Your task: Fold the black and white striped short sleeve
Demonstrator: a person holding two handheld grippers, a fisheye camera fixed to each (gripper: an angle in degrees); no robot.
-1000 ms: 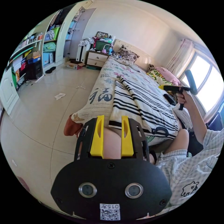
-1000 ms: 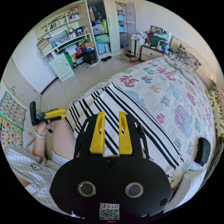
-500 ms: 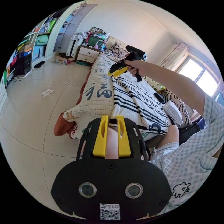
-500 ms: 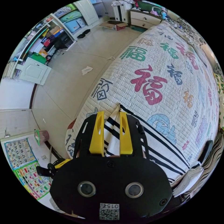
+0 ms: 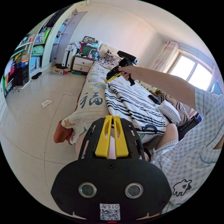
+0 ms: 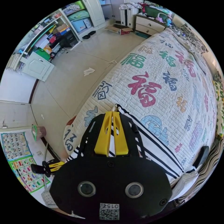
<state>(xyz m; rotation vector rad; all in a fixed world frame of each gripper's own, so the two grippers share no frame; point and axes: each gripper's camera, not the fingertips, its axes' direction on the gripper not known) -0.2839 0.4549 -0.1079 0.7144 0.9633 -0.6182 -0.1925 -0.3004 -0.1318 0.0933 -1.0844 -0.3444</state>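
The right tool (image 6: 113,113) pinches the far corner of the striped shirt (image 5: 133,105) lying on the bed (image 6: 163,77); the left tool (image 5: 112,117), jaws pressed together, hides whatever it grips.

Left gripper view faces along the bed (image 5: 93,102); right gripper view overlooks it.
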